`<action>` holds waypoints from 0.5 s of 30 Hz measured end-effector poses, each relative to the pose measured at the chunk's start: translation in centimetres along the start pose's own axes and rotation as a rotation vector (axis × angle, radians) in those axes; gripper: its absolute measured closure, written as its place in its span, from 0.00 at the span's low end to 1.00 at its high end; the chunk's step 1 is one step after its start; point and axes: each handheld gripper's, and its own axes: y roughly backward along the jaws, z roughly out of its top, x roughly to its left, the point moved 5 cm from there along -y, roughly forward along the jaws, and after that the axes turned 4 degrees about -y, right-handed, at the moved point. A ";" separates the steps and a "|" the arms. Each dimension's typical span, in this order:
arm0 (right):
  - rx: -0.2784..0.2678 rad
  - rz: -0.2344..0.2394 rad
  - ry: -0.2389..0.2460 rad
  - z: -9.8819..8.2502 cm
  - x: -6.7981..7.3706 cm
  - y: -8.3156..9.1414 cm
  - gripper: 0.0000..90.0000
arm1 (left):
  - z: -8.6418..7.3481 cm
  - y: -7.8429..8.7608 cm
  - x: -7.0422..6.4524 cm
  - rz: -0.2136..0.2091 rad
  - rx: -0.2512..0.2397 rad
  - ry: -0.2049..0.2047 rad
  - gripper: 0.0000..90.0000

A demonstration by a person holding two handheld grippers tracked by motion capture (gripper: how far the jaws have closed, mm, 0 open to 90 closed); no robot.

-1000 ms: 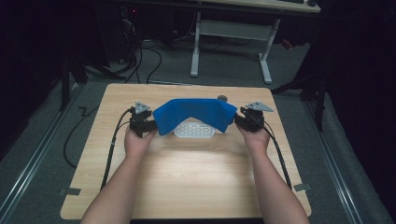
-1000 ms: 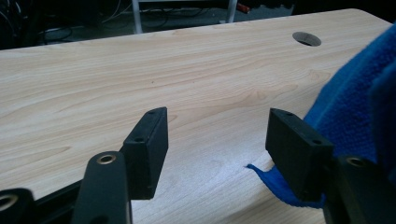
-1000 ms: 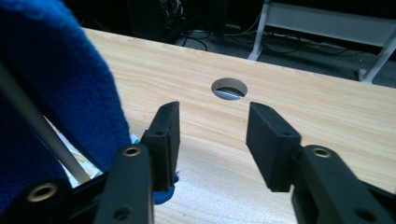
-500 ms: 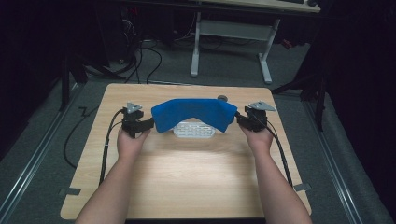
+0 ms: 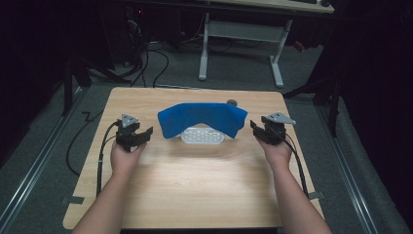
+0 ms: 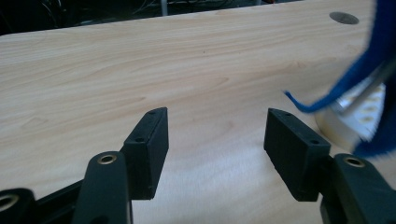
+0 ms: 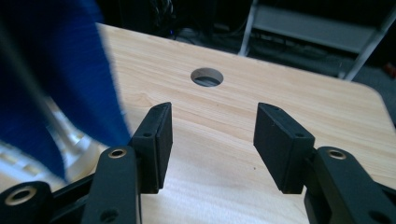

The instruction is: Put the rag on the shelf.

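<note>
Cloth blue, draped over white basket mid-table; left gripper jaws apart, empty, just beside cloth's left end; right gripper likewise spread, empty, beside its right end; table wooden

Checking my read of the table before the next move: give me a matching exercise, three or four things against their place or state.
Things:
1. blue cloth
2. white basket
3. left gripper
4. round hole

States:
A. in the table top, beyond the cloth
B. draped over the basket
C. open, beside the cloth's left end
D. partly covered, on the table

Pairs: 1-B, 2-D, 3-C, 4-A
</note>
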 end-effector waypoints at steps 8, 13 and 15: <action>-0.004 0.001 0.058 -2.6 1.3 4.7 0.46 | -3.6 5.3 -3.2 -0.043 -0.030 -0.014 0.44; -0.023 0.016 0.072 -4.2 2.9 8.1 0.43 | -5.7 7.6 -5.9 -0.080 -0.039 -0.030 0.43; -0.028 0.027 0.059 -5.0 3.7 9.4 0.43 | -6.4 8.2 -7.1 -0.107 -0.037 -0.035 0.42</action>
